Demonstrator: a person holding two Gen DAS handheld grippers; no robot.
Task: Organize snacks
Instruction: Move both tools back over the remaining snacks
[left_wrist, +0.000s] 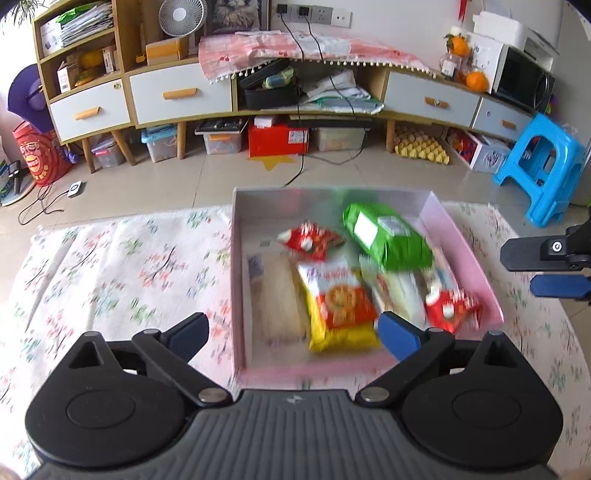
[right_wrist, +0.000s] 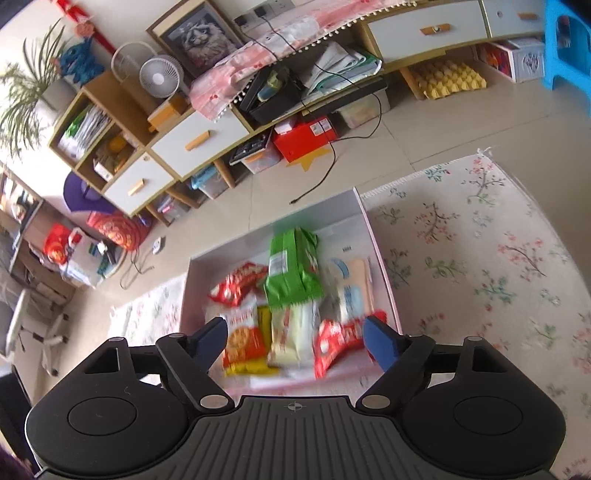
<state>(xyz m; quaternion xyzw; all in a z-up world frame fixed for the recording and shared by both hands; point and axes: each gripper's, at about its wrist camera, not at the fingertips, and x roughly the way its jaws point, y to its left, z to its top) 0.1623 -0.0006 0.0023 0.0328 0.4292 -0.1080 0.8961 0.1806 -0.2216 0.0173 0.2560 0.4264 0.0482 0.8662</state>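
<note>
Inside the pink box (left_wrist: 461, 251), at twelve o'clock, the green packet (left_wrist: 388, 236) looks light, crinkly; pinch its sealed end. Both the left gripper (left_wrist: 295, 328) and the right gripper (right_wrist: 295, 339) gape empty.

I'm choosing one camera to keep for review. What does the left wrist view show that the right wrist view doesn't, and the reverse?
Only the left wrist view shows the other gripper, the right gripper, at its right edge, plus a microwave and oranges.

Only the right wrist view shows a potted plant and a white chair base.

Both show the pink box on the floral rug, holding a green pack, a yellow pack and red packs. Each view's own gripper is open and empty, including the left gripper.
</note>
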